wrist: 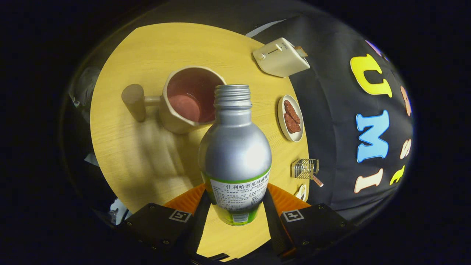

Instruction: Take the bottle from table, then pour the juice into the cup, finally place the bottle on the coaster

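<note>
My gripper [235, 206] is shut on the silver metal bottle [235, 147], both fingers pressing its labelled lower body. The bottle has no cap and is tipped forward, its threaded open mouth [232, 95] at the near rim of the cup [189, 99]. That cup is beige outside, reddish inside, with a thick cylindrical handle on its left side. It stands on the round yellow wooden table [125, 147] just beyond the bottle. Pinkish liquid lies in the cup's bottom. I cannot see any stream leaving the bottle's mouth.
A cream toaster [280, 57] sits at the table's far right edge. A small white plate with brown pieces [291, 117] lies right of the bottle. A little wire rack [305, 168] and a small round item [301, 191] stand near the right edge.
</note>
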Demonstrator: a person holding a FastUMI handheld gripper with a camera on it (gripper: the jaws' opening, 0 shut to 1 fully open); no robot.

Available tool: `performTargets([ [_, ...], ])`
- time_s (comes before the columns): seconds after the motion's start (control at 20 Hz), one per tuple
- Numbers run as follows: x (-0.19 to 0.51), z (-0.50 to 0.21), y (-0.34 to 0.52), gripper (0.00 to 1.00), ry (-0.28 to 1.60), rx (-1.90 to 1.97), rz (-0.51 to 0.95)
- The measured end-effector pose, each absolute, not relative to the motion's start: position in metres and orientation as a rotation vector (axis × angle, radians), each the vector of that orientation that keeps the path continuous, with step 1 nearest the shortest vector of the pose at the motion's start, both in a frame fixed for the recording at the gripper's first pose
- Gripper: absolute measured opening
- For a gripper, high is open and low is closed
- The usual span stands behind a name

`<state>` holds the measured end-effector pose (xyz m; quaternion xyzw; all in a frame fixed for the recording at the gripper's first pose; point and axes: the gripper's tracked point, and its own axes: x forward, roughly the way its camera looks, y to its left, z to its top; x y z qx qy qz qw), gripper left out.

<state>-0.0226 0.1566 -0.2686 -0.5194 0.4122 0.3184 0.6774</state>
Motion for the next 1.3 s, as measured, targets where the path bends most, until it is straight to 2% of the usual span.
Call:
performTargets([
  [0.65,-0.007,-0.273,0.150,0.75,0.877,-0.640,0.676],
  [1.3,0.058,-0.258,0.164,0.75,0.728,-0.285,0.634],
])
